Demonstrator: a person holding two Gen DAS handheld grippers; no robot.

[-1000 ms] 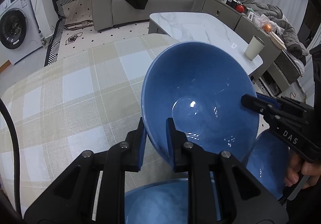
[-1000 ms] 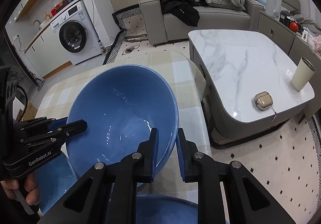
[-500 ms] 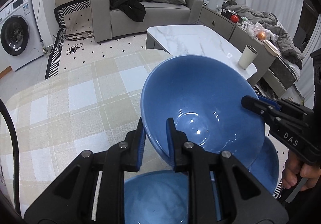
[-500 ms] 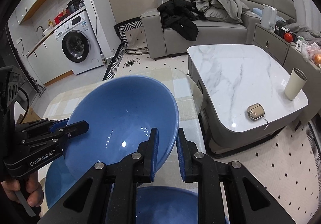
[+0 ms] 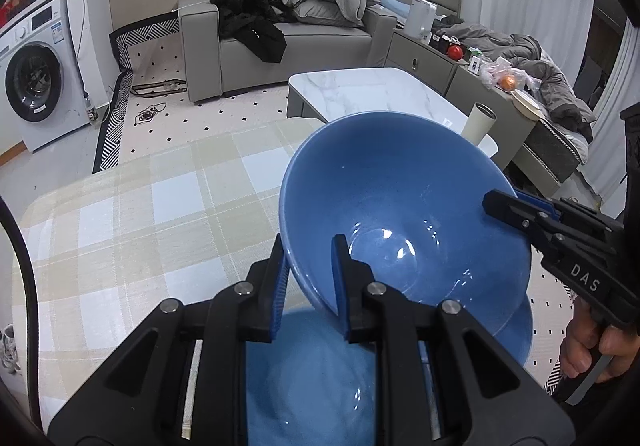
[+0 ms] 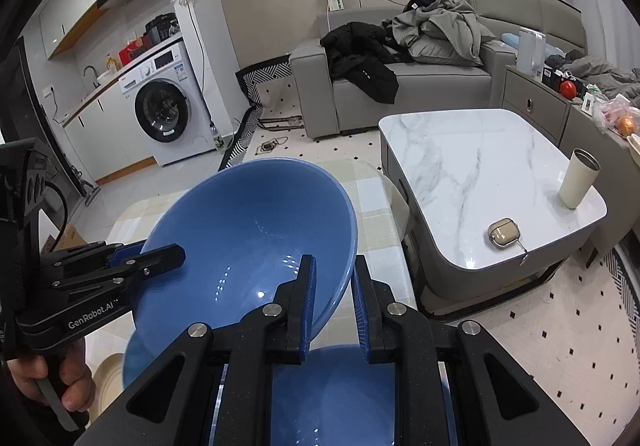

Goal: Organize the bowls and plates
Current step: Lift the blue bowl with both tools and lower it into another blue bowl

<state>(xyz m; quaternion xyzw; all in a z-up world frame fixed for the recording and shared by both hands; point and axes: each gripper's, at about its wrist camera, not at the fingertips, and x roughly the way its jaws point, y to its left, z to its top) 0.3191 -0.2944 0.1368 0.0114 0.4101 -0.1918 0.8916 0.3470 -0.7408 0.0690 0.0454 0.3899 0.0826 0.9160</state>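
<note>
Large blue bowl (image 5: 404,214) held tilted in air above checked tabletop (image 5: 132,230), near its right edge. Left gripper (image 5: 308,250) clamped on bowl's near-left rim, one finger inside, one outside. Right gripper (image 6: 334,270) clamped on opposite rim, same way. Second blue bowl (image 5: 316,378) directly below, on tabletop. Third blue piece (image 5: 520,330) under lifted bowl's right side, probably another bowl; mostly hidden. Person's hand (image 5: 592,346) on right gripper's handle.
</note>
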